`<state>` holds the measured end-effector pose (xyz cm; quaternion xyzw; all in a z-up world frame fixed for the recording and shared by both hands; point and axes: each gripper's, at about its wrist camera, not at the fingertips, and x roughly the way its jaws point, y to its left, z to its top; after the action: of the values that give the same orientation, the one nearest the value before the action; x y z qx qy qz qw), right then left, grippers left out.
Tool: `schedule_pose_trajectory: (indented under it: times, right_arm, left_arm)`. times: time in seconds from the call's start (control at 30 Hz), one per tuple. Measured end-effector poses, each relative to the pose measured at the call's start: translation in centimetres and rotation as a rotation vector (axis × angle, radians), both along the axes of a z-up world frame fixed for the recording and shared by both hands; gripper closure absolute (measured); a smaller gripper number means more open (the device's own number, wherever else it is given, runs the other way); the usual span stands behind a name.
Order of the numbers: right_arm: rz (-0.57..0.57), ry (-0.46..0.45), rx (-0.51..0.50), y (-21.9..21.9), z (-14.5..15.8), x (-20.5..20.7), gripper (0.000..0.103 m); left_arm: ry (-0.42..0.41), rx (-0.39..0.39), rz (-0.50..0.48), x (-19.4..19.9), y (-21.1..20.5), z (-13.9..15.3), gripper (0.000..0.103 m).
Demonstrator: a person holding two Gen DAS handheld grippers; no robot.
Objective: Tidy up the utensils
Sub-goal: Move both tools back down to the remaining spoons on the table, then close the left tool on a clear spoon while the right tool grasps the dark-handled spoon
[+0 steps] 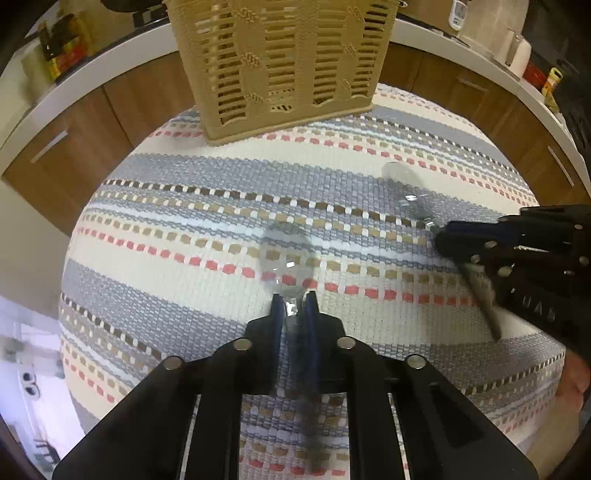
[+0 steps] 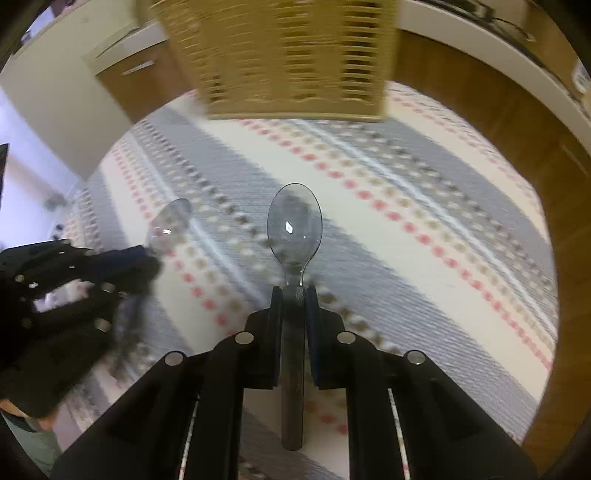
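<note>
Spoons: left gripper (image 1: pixel 294 303) clamps one clear spoon (image 1: pixel 286 254), right gripper (image 2: pixel 294 295) another (image 2: pixel 294 225). Grasp step; next, carry to basket (image 1: pixel 280 62).

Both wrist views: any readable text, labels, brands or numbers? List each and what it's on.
None can be read for certain.
Raised letters on the side of the right hand-held gripper, seen in the left wrist view: blurred, unreadable.
Labels on the bottles and packets on the left end of the counter: too small and blurred.
Label on the white item at the back of the counter: too small.
Beige slatted basket, clear plastic spoons, striped cloth: no text.
</note>
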<state>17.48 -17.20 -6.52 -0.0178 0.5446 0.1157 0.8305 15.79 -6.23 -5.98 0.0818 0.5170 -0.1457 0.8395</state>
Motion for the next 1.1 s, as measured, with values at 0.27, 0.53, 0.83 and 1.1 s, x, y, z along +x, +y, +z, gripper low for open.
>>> schedule_pose_trajectory:
  times: [0.27, 0.53, 0.83, 1.1]
  right_arm:
    - [-0.065, 0.047, 0.047, -2.4, -0.3, 0.8, 0.092]
    - [-0.037, 0.066, 0.069, -3.3, 1.2, 3.7, 0.046]
    - [-0.023, 0.145, 0.02, -1.9, 0.5, 6.5, 0.066]
    - [-0.003, 0.118, -0.041, -1.2, 0.7, 5.9, 0.073]
  left_arm:
    - [0.026, -0.068, 0.01, 1.7, 3.2, 0.3, 0.092]
    - [0.054, -0.097, -0.022, 4.0, 4.1, 1.7, 0.063]
    - [0.137, 0.022, -0.085, 7.3, 1.2, 0.5, 0.063]
    - [0.156, 0.087, -0.099, 8.1, -0.7, 0.3, 0.059]
